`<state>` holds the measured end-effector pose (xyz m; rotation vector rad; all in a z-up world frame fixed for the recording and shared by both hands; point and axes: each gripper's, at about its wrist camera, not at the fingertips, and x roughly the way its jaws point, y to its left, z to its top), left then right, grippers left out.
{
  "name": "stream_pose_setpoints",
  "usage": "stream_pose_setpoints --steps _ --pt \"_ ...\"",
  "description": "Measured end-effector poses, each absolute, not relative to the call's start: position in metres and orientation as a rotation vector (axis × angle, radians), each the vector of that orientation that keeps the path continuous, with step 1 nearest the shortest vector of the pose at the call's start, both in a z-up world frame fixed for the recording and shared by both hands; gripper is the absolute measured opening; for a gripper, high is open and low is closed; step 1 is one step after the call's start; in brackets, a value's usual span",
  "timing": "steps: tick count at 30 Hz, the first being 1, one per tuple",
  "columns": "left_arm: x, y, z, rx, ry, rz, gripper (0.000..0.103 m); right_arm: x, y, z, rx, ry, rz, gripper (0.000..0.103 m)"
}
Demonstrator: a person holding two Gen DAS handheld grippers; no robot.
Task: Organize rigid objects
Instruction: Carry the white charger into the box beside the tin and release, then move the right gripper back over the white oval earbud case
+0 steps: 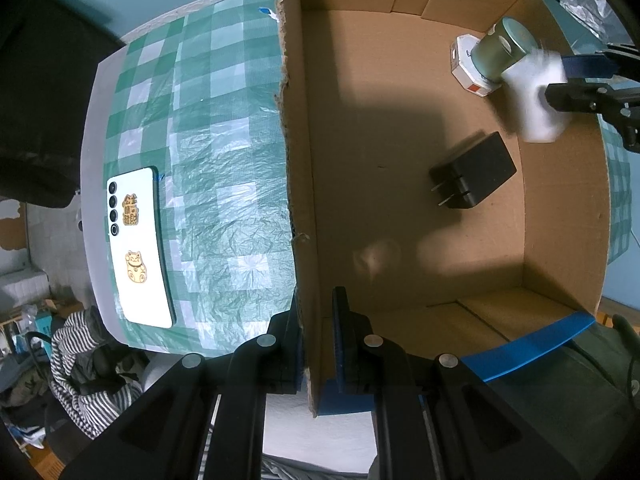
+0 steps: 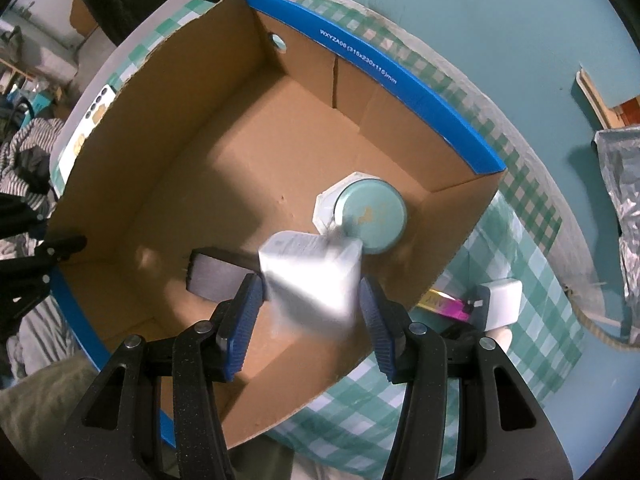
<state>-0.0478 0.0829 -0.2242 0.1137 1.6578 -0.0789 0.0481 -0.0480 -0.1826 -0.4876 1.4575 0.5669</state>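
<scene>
An open cardboard box [image 1: 298,160] [image 2: 360,68] with blue rims sits on a green checked cloth. My left gripper [image 1: 318,300] is shut on the box's left wall, one finger on each side. My right gripper [image 2: 310,292] [image 1: 560,80] hangs over the box, pointing down, shut on a white block-shaped adapter [image 2: 312,276] [image 1: 536,96] that looks blurred. On the box floor lie a black plug charger [image 1: 474,170] [image 2: 212,276] and a teal round tin [image 1: 504,48] [image 2: 370,216] standing on a white octagonal box [image 1: 464,68] [image 2: 324,204].
A white phone [image 1: 140,248] with gold stickers lies on the cloth left of the box. Outside the box's right wall lie a white charger [image 2: 502,304] and a pink-yellow lighter [image 2: 440,302]. Striped clothing [image 1: 88,368] lies below the table edge. A foil bag [image 2: 624,184] is at far right.
</scene>
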Motion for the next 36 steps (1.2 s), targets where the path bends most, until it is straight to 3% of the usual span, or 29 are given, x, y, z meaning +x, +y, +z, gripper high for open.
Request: stream_pose_setpoints --steps 7,11,36 --pt "-0.047 0.082 -0.224 0.117 1.658 -0.076 0.01 0.056 -0.058 -0.168 -0.456 1.429 0.538 0.052" --pt "-0.047 0.081 -0.225 0.123 1.659 -0.075 0.01 0.058 -0.064 -0.159 -0.436 1.416 0.521 0.059" --pt "-0.047 0.081 -0.222 0.122 1.659 -0.071 0.01 0.066 -0.129 -0.134 -0.326 1.424 0.421 0.059"
